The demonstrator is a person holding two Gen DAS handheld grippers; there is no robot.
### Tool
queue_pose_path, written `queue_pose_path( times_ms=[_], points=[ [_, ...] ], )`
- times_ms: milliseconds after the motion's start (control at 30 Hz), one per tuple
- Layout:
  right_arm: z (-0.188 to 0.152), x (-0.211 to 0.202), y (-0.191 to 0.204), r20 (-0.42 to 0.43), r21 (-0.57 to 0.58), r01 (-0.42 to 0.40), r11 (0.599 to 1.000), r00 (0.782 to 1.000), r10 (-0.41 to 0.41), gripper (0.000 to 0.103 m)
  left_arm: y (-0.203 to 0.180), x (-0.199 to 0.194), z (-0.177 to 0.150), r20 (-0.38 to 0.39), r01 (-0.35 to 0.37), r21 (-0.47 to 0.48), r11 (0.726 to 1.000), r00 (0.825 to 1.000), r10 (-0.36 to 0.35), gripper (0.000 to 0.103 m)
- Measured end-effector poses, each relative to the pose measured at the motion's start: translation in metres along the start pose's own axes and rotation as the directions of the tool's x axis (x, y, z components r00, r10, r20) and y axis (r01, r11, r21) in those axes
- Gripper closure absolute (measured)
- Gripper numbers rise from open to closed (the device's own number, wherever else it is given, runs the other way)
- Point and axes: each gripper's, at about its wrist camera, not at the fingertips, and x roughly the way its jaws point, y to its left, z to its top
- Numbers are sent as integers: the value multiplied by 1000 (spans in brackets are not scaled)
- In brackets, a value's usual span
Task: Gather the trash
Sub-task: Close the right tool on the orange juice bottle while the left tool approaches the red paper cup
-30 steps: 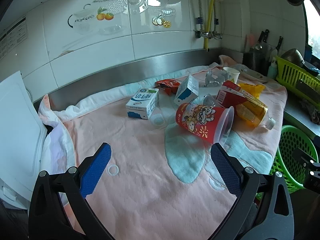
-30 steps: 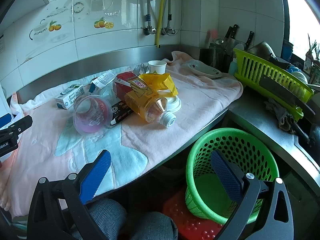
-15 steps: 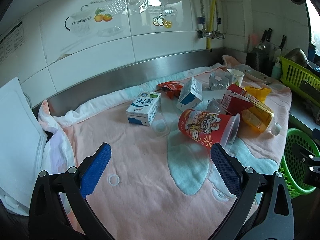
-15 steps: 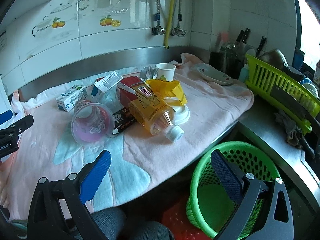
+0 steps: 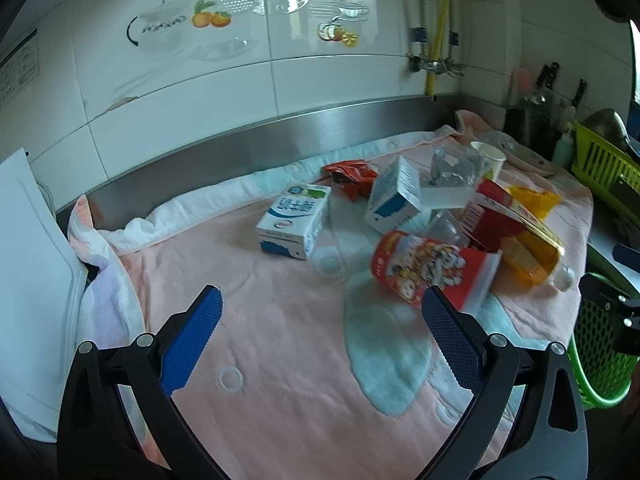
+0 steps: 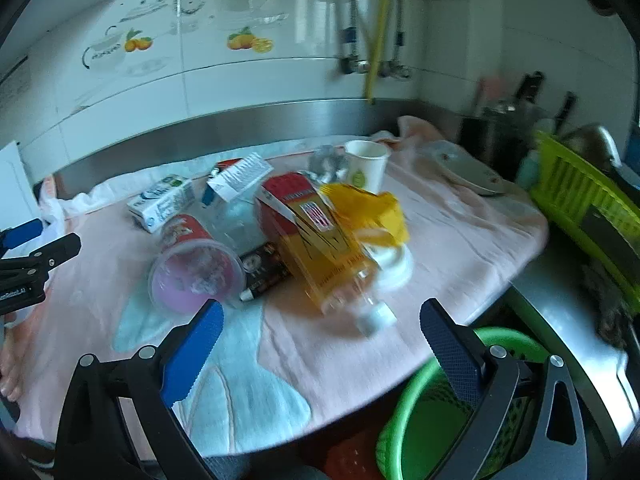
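Observation:
Trash lies in a heap on a pink towel (image 5: 280, 360): a red printed cup (image 5: 432, 268) on its side, a white and blue milk carton (image 5: 294, 220), a second carton (image 5: 394, 196), a yellow drink bottle (image 6: 332, 264) with a white cap, a yellow bag (image 6: 368, 208), a paper cup (image 6: 366, 166) and a red wrapper (image 5: 352, 174). My left gripper (image 5: 320, 316) is open and empty above the towel, short of the heap. My right gripper (image 6: 320, 332) is open and empty near the counter's front edge, facing the bottle. A green basket (image 6: 432, 412) stands below the counter.
A steel backsplash and tiled wall run behind the counter. A green dish rack (image 6: 580, 196), a white dish (image 6: 464, 168) and a knife block (image 6: 496, 132) stand at the right. A white board (image 5: 28, 280) leans at the far left.
Both grippers have swung left and moved in toward the heap. The green basket has slid toward the lower right of the right wrist view. Both stay open.

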Motion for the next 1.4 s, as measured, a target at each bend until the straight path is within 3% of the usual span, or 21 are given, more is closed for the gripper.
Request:
queue_pose_path(
  times_ms=[133, 367, 600, 933, 1200, 1400],
  points=[
    [17, 25, 0, -47, -45, -62, 997, 997, 60, 21, 5, 7, 7, -13, 6, 0, 1000, 1000, -6, 5],
    [37, 69, -3, -132, -126, -98, 987, 988, 81, 28, 9, 25, 14, -73, 57, -44, 997, 996, -60, 5],
    [43, 98, 1, -191, -221, -110, 969, 979, 68, 30, 5, 44, 21, -118, 108, -81, 991, 986, -117, 5],
    [47, 123, 10, -199, -299, -92, 950, 979, 32, 30, -3, 58, 25, -142, 127, -91, 988, 980, -139, 5],
    [48, 138, 9, -229, -311, -112, 944, 973, 39, 29, -3, 65, 29, -159, 156, -118, 981, 972, -174, 6],
    [48, 150, 12, -231, -309, -106, 945, 972, 34, 30, -11, 77, 36, -195, 199, -151, 968, 954, -226, 6]
  ],
)
